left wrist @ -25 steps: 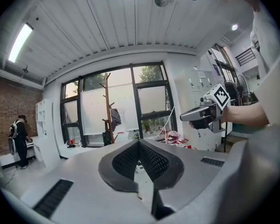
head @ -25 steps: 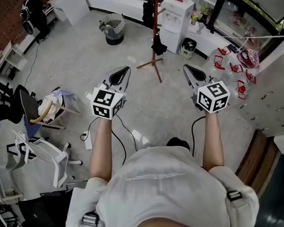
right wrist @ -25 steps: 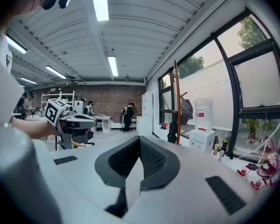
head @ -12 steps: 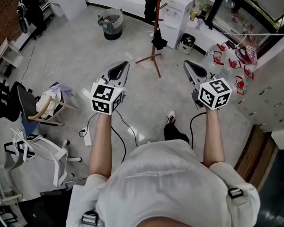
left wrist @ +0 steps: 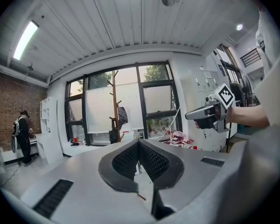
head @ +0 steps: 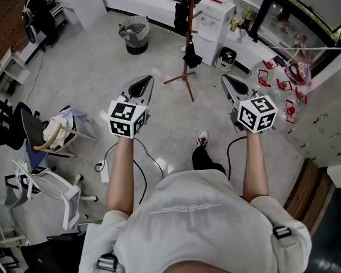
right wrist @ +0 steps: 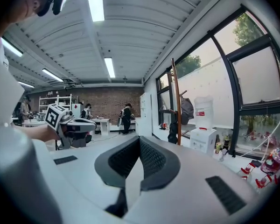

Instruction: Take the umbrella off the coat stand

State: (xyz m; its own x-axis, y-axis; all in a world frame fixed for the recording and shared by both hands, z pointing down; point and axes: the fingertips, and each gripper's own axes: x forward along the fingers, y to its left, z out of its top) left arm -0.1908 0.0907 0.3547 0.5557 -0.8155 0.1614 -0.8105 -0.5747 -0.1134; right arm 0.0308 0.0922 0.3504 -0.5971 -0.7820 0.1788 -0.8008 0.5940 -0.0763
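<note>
**A:** Starting close in, what are the fingers doing?

**B:** Both pairs are sitting pressed together with nothing between them. The left gripper (head: pixel 150 79) and right gripper (head: pixel 224 78) are pointing forward over the floor (head: pixel 102 67).

**A:** And the target?

**B:** The coat stand (head: pixel 187 33) is standing well ahead, between the two lines the grippers are pointing along. The umbrella (head: pixel 191 54) is hanging low against it, on the right gripper's side (I am taking that small dark bundle for it; the darker mass higher up is looking more like a coat (head: pixel 181 10)).

**A:** Its long axis?

**B:** Running roughly up and down, alongside the stand.

**A:** So which hand is nearer?

**B:** Neither clearly. I am judging the right slightly better placed. Either one is going to need the gap closed and its fingers parted first.
</note>
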